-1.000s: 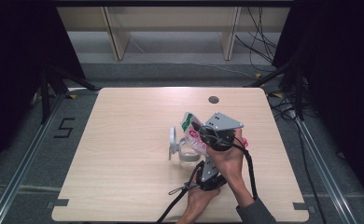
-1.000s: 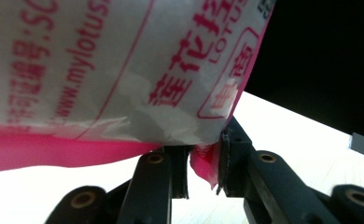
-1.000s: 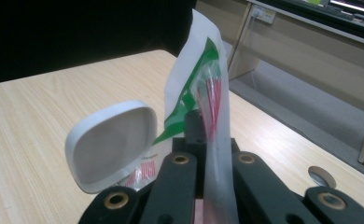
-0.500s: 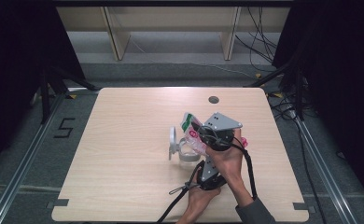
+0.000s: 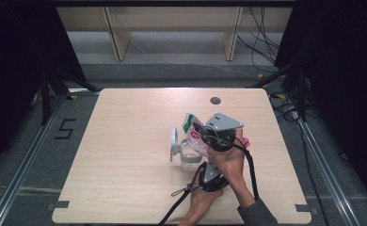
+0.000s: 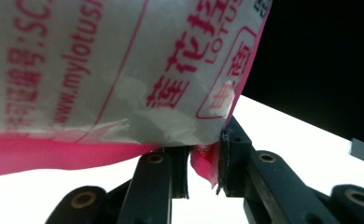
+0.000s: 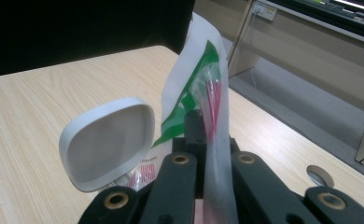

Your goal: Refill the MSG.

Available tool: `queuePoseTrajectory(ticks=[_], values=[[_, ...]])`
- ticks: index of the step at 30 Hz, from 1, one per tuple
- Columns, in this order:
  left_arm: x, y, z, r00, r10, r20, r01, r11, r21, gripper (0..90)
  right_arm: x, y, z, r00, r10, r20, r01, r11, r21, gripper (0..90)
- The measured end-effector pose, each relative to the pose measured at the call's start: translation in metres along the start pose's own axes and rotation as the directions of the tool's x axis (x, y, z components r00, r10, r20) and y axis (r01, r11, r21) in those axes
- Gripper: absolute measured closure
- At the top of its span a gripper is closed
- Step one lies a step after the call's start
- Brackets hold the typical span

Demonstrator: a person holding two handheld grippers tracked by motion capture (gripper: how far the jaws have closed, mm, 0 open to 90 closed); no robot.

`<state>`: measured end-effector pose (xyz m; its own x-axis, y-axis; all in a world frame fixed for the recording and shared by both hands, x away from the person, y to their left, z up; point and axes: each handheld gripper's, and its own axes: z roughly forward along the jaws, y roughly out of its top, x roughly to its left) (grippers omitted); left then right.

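Both claws (image 5: pixel 198 134) grip a tilted packet (image 5: pixel 193 136) above a clear, open-lidded jar (image 5: pixel 187 157).

The packet (image 6: pixel 115 70) is cut off by the top and left edges in the left gripper view; the container (image 5: pixel 189 157) beneath it is partly hidden.

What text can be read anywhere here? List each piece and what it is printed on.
"www.mylotus" (cut off): red print on the plastic bag pinched in the left tongs.
"LOTUS": on the same bag, beside red Chinese characters that are only partly in frame.
"5": marked on the floor left of the table.
The bag's other print is cropped or blurred.
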<state>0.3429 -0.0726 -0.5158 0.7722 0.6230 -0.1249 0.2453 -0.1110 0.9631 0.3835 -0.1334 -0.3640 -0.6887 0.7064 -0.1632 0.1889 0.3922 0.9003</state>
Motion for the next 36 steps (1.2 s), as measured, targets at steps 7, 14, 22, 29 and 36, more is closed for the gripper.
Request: queuePoseTrajectory(ticks=[7, 14, 22, 29, 36], values=[[-0.0004, 0.0005, 0.0006, 1.0000, 0.002, 0.001, -0.002, 1.0000, -0.008, 76.1, 0.0000, 0.0014, 0.0003, 0.9997, -0.022, -0.006, 0.022, 1.000, -0.001, 90.0], [-0.0010, 0.0011, 0.0006, 1.0000, 0.002, 0.004, -0.002, 1.0000, -0.010, 76.1, 0.0021, 0.0011, 0.0006, 1.0000, 0.000, -0.005, 0.000, 1.000, 0.003, 90.0], [-0.0024, 0.0009, 0.0024, 1.0000, -0.001, 0.010, 0.001, 0.9999, -0.016, 76.1, 0.0005, 0.0014, 0.0037, 0.9990, -0.044, -0.001, 0.044, 0.999, 0.011, 90.0], [-0.0030, 0.0023, 0.0026, 1.0000, 0.008, 0.004, -0.008, 0.9999, -0.010, 76.1, -0.0032, 0.0027, 0.0028, 0.9986, -0.054, -0.002, 0.054, 0.999, 0.001, 90.0], [-0.0028, 0.0024, 0.0021, 1.0000, 0.000, 0.002, 0.000, 0.9999, -0.016, 76.2, -0.0039, 0.0036, 0.0030, 0.9980, -0.064, -0.002, 0.064, 0.998, -0.006, 90.0]])
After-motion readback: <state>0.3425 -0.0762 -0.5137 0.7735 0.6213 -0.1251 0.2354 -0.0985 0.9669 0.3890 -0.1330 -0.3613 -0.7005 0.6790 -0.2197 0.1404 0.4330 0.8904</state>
